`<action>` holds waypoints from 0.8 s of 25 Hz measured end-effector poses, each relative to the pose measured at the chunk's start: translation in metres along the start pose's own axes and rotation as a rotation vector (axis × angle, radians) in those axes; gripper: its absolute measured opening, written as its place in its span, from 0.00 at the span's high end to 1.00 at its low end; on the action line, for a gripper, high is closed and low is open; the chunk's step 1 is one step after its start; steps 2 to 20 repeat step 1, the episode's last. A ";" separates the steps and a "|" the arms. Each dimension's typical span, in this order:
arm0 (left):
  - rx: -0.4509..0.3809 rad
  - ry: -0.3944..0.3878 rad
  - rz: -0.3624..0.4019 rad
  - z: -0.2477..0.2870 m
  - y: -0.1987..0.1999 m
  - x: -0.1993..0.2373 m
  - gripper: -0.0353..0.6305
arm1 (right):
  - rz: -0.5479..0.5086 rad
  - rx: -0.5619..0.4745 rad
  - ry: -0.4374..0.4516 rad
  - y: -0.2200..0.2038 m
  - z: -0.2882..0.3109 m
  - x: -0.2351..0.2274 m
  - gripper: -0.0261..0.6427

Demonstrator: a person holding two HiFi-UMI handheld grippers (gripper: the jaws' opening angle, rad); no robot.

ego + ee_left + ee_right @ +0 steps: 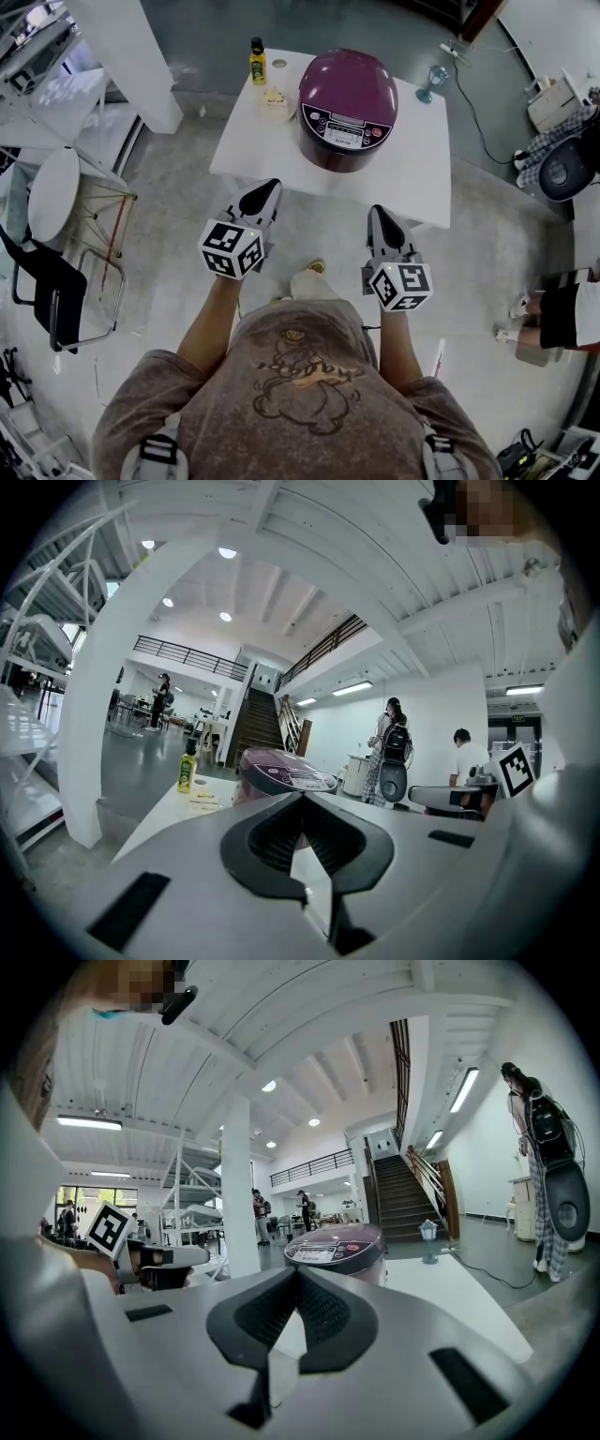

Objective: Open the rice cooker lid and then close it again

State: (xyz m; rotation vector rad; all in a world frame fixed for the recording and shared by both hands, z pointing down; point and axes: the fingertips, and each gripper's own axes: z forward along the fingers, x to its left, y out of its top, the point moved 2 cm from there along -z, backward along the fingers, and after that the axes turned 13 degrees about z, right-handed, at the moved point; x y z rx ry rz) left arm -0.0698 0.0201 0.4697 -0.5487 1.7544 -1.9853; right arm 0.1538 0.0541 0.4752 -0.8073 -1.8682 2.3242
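A round, glossy plum-purple rice cooker [347, 108] stands on the white square worktop [412, 178], its silver control panel [345, 127] facing the person. Its domed lid is down and looks flush with the body. That fits either a lid not raised so far or one raised and lowered again; this moment cannot tell which.

The left tongs [270, 187] and the right tongs [379, 214] hang side by side short of the worktop's near edge, well apart from the cooker. Both are closed with nothing between them, as each gripper view shows.

If the lid is to be handled from here, the likeliest trouble is the cooker sliding. A push from closed tips on the curved, shiny shell, rather than squarely on the latch, could shove the whole pot back across the smooth worktop. It could also glance off the dome. A small yellow-green bottle with a dark cap [257, 61] and a pale flat item [274, 98] stand near the cooker's left, and a small clear stemmed glass [436, 77] stands at the far right. A skidding cooker or a wide swing could topple these. A sprung lid might also fly up against the tongs.
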 end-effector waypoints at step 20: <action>0.000 -0.001 -0.001 0.000 0.000 0.000 0.91 | 0.002 -0.003 0.000 0.000 0.000 0.001 0.96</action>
